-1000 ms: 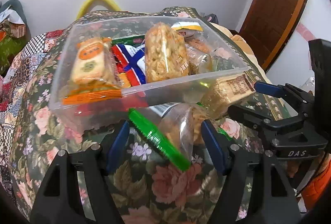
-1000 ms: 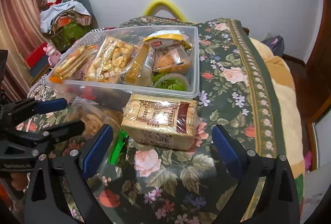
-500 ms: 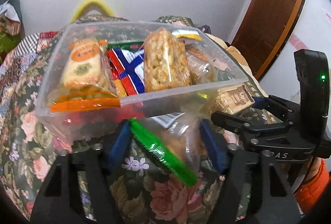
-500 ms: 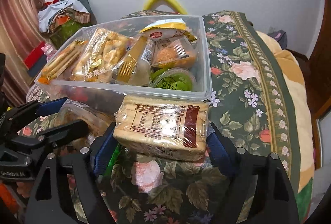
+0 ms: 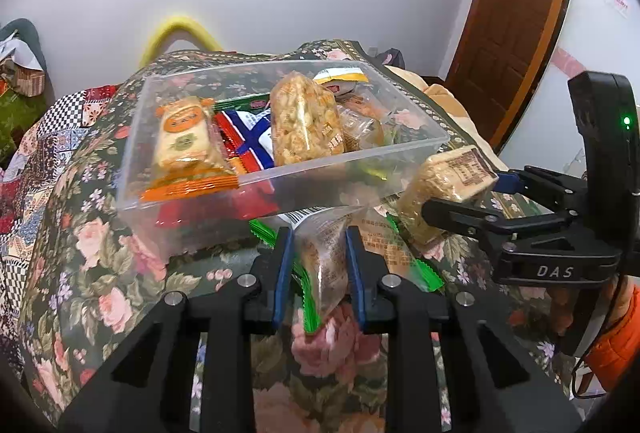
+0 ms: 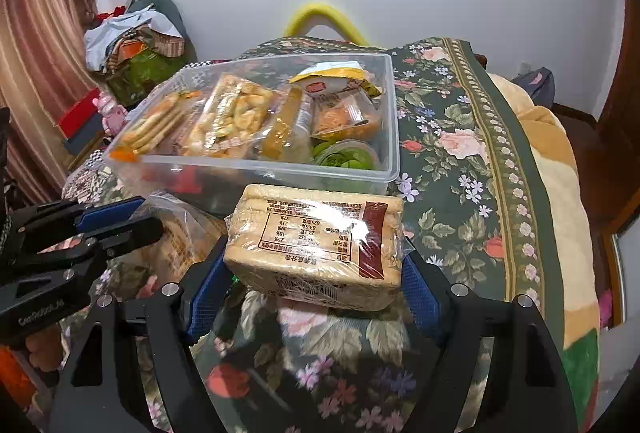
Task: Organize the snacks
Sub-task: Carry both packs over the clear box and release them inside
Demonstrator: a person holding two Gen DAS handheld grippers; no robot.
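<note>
A clear plastic bin (image 5: 400,149) holding several snack packs stands on the floral bedcover; it also shows in the right wrist view (image 6: 394,121). My left gripper (image 5: 320,257) is shut on a clear snack bag with green edges (image 5: 326,257), just in front of the bin. My right gripper (image 6: 316,269) is shut on a wrapped block of pale biscuits (image 6: 316,237), lifted off the cover in front of the bin's near right corner. The biscuit pack (image 5: 444,181) and right gripper (image 5: 472,197) show at the right of the left wrist view. The left gripper (image 6: 120,221) shows at the left of the right wrist view.
The floral bedcover (image 6: 460,161) stretches right of the bin to the bed's edge. A pile of clothes and bags (image 6: 136,49) lies at the back left. A brown door (image 5: 516,5) stands at the right. A yellow curved tube (image 6: 320,17) sits behind the bed.
Both grippers have closed: the left on the green-edged snack bag, the right on the biscuit pack. The biscuit pack has risen off the cover and both views have lifted.
</note>
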